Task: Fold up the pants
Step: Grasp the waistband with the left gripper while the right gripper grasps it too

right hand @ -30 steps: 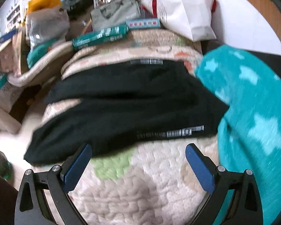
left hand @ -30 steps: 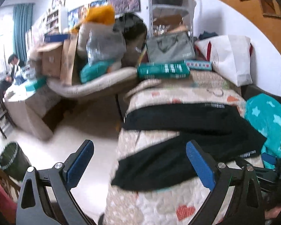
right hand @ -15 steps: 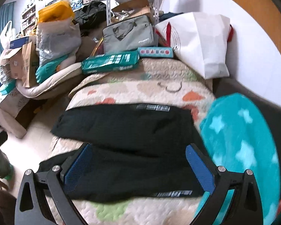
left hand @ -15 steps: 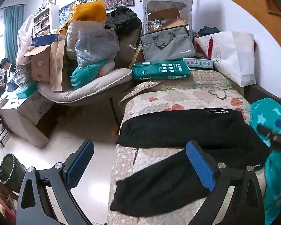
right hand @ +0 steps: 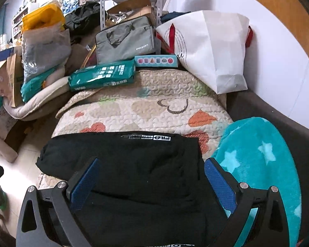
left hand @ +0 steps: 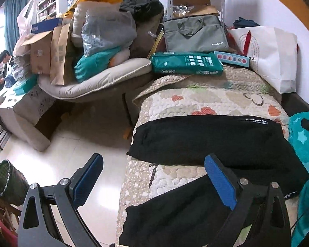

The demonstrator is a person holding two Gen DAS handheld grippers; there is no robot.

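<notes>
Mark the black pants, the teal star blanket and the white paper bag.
black pants (right hand: pixel 134 164), right wrist view, middle of the upper leg.
teal star blanket (right hand: pixel 257 156), right wrist view, top of the fleece.
white paper bag (left hand: pixel 274 55), left wrist view, front face.

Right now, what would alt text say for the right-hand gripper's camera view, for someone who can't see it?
Black pants lie spread on a heart-patterned quilt, seen between the open blue-padded fingers of the right gripper, which holds nothing. A teal star blanket sits to the right; a green package, grey bag and white paper bag crowd the far end.
</notes>
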